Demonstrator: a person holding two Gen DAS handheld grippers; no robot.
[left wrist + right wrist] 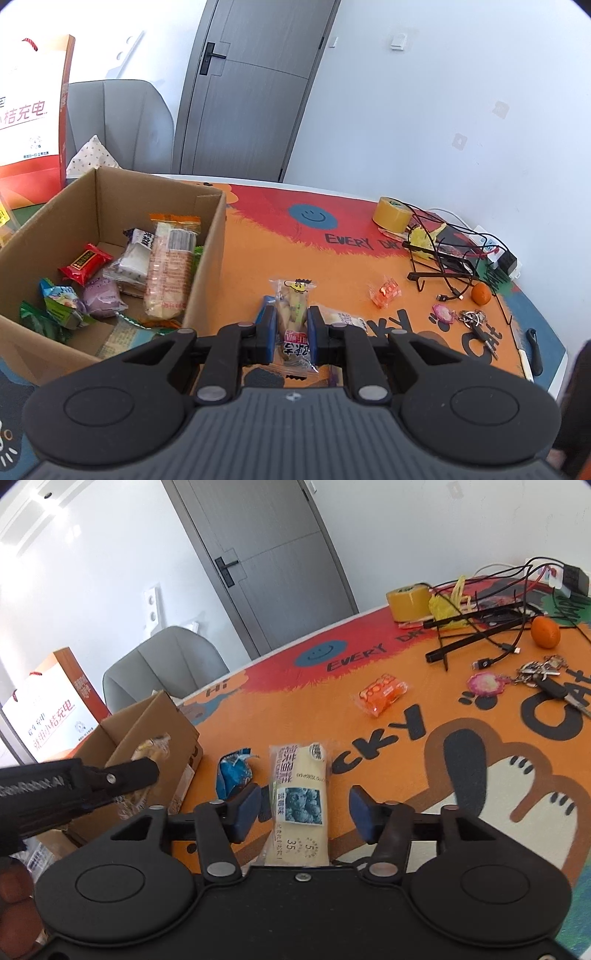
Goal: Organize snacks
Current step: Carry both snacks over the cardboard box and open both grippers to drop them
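My left gripper [291, 317] is shut on a clear packet of beige snacks with a yellow cartoon label [294, 295], held just right of the open cardboard box [110, 199]. Several wrapped snacks lie inside the box. In the right wrist view my right gripper [304, 810] is open. Its blue pads [246, 808] stand on either side of a cream bread packet with a blueberry picture [300, 775] lying on the mat, without touching it. A crumpled blue packet [233, 775] lies to its left. An orange candy pack [382, 694] lies farther out on the mat.
A tape roll [392, 216], a tangle of cables with a black stand [443, 254], a mandarin [481, 294] and keys with a pink tag [472, 321] crowd the table's far right. A red-and-white paper bag [33, 110] and a grey chair [122, 122] stand behind the box.
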